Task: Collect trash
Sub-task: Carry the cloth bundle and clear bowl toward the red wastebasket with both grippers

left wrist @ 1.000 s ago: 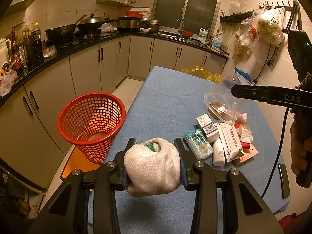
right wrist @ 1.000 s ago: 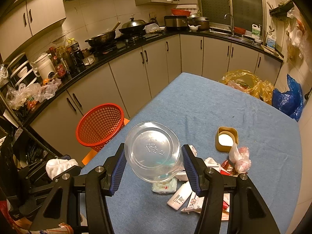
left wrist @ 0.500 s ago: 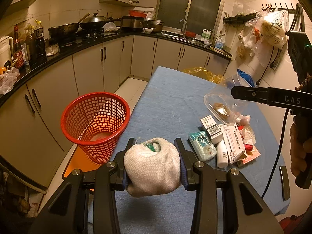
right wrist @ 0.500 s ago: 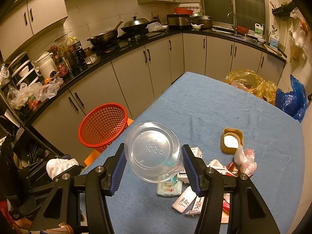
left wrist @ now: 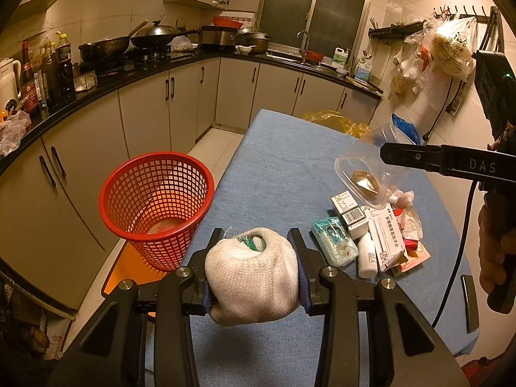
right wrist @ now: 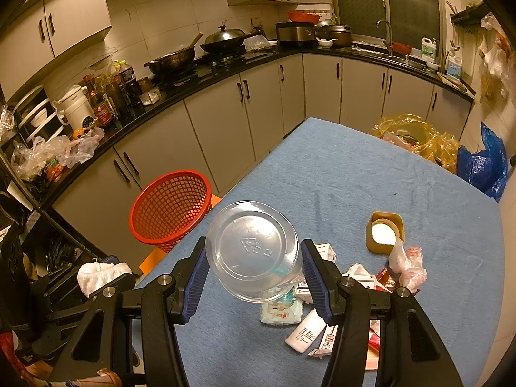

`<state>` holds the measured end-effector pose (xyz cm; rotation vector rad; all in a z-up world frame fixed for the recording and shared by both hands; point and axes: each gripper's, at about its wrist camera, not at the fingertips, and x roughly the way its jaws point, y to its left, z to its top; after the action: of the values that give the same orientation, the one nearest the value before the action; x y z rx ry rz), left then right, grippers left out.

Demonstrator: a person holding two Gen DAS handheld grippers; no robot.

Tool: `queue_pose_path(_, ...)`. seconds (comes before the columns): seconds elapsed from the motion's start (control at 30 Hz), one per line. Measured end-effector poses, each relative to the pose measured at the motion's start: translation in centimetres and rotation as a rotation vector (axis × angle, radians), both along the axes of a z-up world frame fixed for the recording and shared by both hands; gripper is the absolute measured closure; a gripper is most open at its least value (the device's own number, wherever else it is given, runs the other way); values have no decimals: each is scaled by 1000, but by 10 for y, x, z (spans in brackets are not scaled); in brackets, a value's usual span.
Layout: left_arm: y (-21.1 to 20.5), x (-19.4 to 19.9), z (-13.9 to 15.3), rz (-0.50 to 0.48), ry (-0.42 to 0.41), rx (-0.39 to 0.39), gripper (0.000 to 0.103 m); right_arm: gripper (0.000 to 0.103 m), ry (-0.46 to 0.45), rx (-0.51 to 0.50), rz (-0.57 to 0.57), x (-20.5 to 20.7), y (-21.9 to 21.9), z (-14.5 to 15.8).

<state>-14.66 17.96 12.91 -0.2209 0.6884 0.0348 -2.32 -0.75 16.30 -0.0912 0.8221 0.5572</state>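
My left gripper [left wrist: 254, 258] is shut on a white knitted cloth ball [left wrist: 254, 277], held above the near left edge of the blue table [left wrist: 283, 161]. The red mesh basket [left wrist: 154, 200] stands on the floor just left of the table, ahead and left of the gripper. My right gripper [right wrist: 254, 261] is shut on a clear plastic container [right wrist: 254, 254], held above the table; the basket [right wrist: 171, 206] lies ahead to its left. The left gripper with the cloth [right wrist: 103, 274] shows at the lower left of the right wrist view.
A heap of trash lies on the table's right side: small boxes [left wrist: 348, 209], a green-white packet [left wrist: 335, 238], a white tube [left wrist: 367, 254], a brown tub [right wrist: 383, 232], crumpled wrappers [right wrist: 406, 264]. Yellow [right wrist: 416, 135] and blue bags [right wrist: 483, 164] sit at the far edge. Kitchen cabinets [left wrist: 145, 119] stand left.
Both grippers have moved slightly toward the basket, which now looks closer in both views. Their holds on the cloth ball and the container are unchanged.
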Motion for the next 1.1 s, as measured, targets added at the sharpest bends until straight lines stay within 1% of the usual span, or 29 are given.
queue_pose_path(0.3, -1, 4, -4, 9, -2, -8, 65, 43, 4, -1, 5, 0, 3, 0)
queue_pose_path(0.6, 13, 2, -2, 30, -6, -27, 65, 43, 3, 0, 17, -5, 22, 2)
queue_pose_path(0.73, 18, 4, 0, 34, -10, -33, 65, 43, 7, -1, 20, -4, 20, 2)
queue_pose_path(0.97, 32, 6, 7, 52, -21, -39, 65, 43, 17, 15, 35, 1, 31, 6)
queue_pose_path(1.1, 51, 6, 10, 82, -23, -58, 65, 43, 18, 34, 59, 4, 45, 10)
